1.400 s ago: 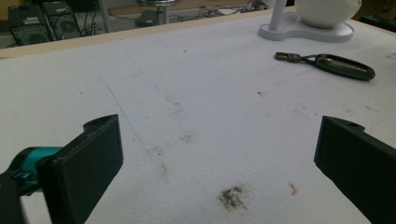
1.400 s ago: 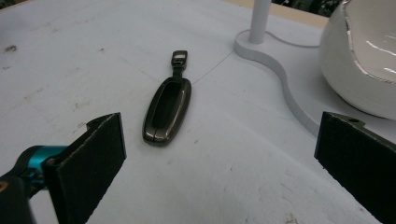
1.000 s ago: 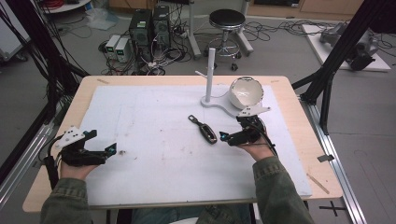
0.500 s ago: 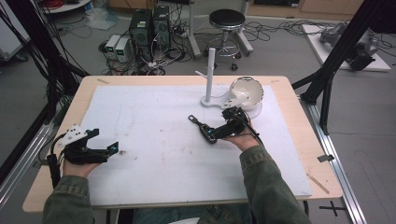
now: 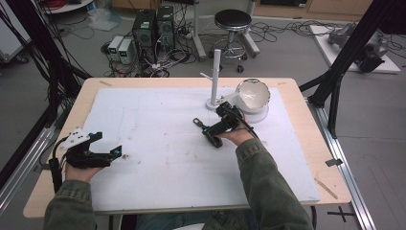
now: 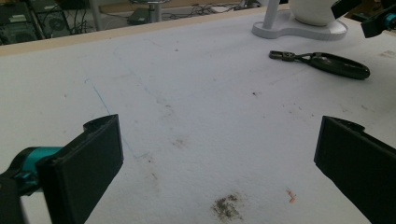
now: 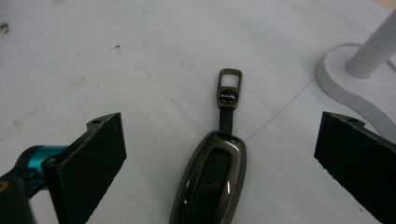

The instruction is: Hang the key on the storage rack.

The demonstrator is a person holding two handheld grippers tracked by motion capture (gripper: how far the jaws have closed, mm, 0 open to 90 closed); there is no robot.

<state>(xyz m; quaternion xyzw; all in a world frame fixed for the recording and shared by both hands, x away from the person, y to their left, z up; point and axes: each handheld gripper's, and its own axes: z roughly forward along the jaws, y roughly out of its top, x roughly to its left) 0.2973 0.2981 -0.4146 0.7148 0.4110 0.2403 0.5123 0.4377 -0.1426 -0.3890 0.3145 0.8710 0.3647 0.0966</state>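
- On the floor past the far edge of the table (image 5: 306, 143) stand two computer towers (image 5: 153, 26) among loose cables, with a round black stool (image 5: 232, 21) to their right
- Over most of the wooden tabletop lies a white mat (image 5: 158, 143), marked with faint pencil lines and a few dirty smudges
- Near the far middle of the mat stands a white stand (image 5: 214, 79): a flat base with an upright post and a small side peg; in the right gripper view its base and post sit at the upper right (image 7: 359, 70)
- Just to the right of the post, a white bowl (image 5: 253, 96) rests tilted on the same base, its opening turned up and toward the person
- At the left edge of the mat, the left gripper (image 5: 115, 153) is held low in the person's hand, well apart from everything else; in its own view the jaws stand wide apart with only bare mat between them (image 6: 219, 158)
- Just in front of the stand, the right gripper (image 5: 207, 132) points left, down toward the mat; its jaws are spread wide (image 7: 219, 158)
- Between those spread jaws, flat on the mat and untouched by either one, lies a dark car key fob (image 7: 212, 182) in a metallic case, its short strap and rectangular loop pointing away from the gripper; in the left gripper view it lies far off near the stand (image 6: 327, 63)
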